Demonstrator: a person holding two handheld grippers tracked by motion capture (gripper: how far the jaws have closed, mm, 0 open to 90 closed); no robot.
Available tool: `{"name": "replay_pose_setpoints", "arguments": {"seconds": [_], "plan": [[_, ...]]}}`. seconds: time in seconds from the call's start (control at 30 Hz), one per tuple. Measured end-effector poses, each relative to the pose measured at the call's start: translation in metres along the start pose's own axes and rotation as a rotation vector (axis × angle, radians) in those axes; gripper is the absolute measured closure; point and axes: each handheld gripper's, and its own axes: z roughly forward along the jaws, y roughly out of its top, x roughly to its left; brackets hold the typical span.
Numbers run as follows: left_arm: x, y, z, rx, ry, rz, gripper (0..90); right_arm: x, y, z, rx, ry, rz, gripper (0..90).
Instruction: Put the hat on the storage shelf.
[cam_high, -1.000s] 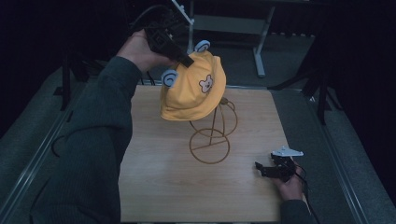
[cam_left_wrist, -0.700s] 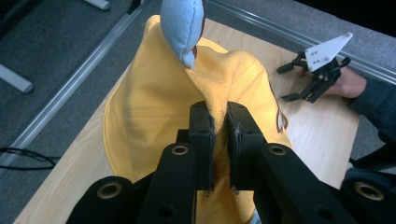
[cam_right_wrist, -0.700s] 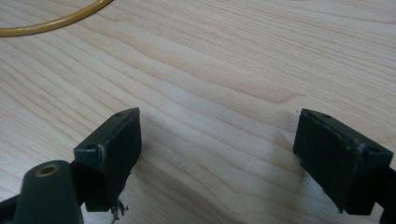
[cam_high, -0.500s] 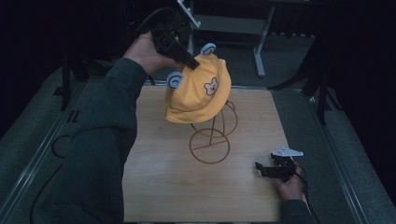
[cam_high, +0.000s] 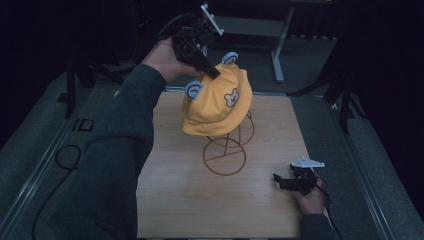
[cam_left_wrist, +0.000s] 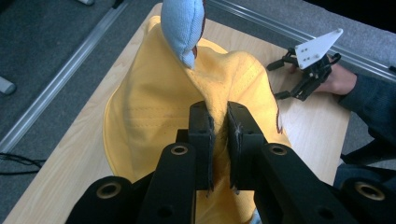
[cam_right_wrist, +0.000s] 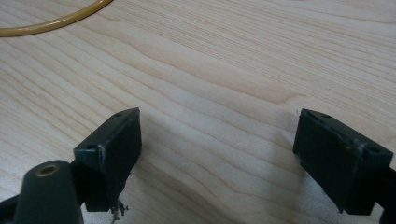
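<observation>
On the light wooden table (cam_high: 175, 200) in a dark room, we see a wire stand (cam_high: 225, 150). Our left gripper (cam_left_wrist: 218, 126) pinches the yellow hat (cam_high: 217, 105) above the stand, brim tipped toward seven o'clock. Our right gripper (cam_high: 282, 181) rests at four o'clock, jaws wide apart.

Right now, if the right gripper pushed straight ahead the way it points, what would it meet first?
Most likely the bare wooden table. The right gripper is open and angled down at the boards, with nothing between its jaws. The wire stand's base ring lies ahead but off to the side. Depth is hard to judge.
</observation>
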Motion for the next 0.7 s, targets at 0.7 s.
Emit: {"name": "replay_pose_setpoints", "arguments": {"seconds": [0.7], "plan": [[-0.004,0.008,0.024,0.023,-0.027,0.005,79.4,0.0,0.0,0.0,0.001,0.0,-0.001,15.2]]}}
